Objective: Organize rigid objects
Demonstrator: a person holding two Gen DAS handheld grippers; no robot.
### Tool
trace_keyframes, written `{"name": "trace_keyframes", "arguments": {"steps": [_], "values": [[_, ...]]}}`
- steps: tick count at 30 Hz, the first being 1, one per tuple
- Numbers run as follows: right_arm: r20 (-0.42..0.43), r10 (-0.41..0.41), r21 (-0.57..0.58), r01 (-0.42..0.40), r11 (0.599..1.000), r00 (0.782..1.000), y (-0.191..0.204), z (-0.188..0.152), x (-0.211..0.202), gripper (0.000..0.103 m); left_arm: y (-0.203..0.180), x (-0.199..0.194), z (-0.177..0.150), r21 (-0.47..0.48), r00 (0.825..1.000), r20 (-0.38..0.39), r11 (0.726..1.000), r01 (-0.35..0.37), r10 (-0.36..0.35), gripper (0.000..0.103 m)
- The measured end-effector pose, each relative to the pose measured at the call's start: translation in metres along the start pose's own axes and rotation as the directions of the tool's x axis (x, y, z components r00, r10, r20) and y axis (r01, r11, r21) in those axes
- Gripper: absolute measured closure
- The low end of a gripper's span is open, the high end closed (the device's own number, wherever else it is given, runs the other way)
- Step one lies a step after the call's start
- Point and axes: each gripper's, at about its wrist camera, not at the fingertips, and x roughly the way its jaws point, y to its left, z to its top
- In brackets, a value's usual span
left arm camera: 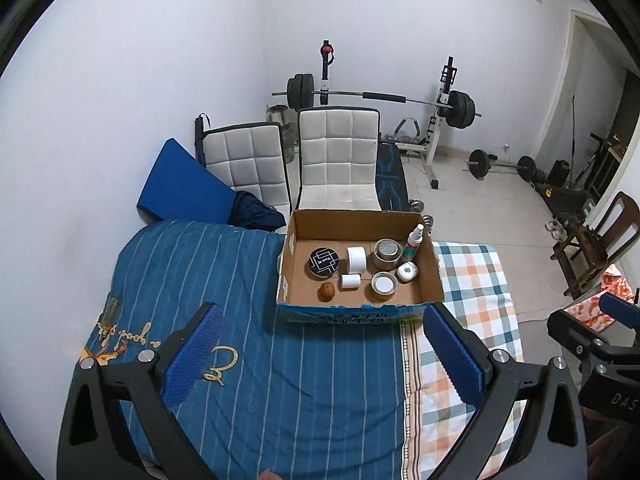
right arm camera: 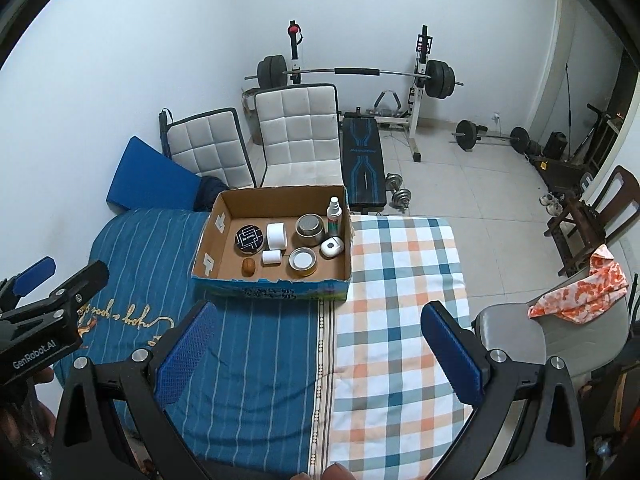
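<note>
Nearest me, the left gripper (left arm camera: 320, 356) and right gripper (right arm camera: 316, 344) hover over the bed (left arm camera: 256, 360), jaws spread wide and holding nothing. The left one's body reads "GenRobot.AI". Beyond them sits the cardboard box (left arm camera: 430, 264), holding the jars, the spray bottle (left arm camera: 413, 242) and the walnut (left arm camera: 326, 292). I'd approach from above, straddling one item without nudging its neighbours. The box's printed front is illegible.

Print on the cardboard box (left arm camera: 352, 316) front is unreadable.
</note>
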Motion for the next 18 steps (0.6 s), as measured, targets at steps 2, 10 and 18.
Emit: {"name": "trace_keyframes", "arguments": {"steps": [2, 10, 18], "values": [[-0.002, -0.006, -0.001, 0.006, 1.0, 1.0, 0.0002, 0.0007, 0.0, 0.0, 0.0005, 0.0011, -0.0005, -0.005, 1.0, 0.002, 1.0, 0.002, -0.002, 0.0], [0.0, -0.003, -0.004, 0.003, 1.0, 1.0, 0.0016, 0.0022, 0.0017, 0.0, 0.0024, -0.0006, 0.0005, -0.012, 1.0, 0.015, 1.0, 0.005, -0.005, 0.0], [0.011, -0.015, -0.007, 0.015, 1.0, 1.0, 0.0033, 0.0027, 0.0026, 0.0, -0.0001, -0.0042, 0.0013, -0.011, 1.0, 0.024, 1.0, 0.002, -0.002, 0.0]]}}
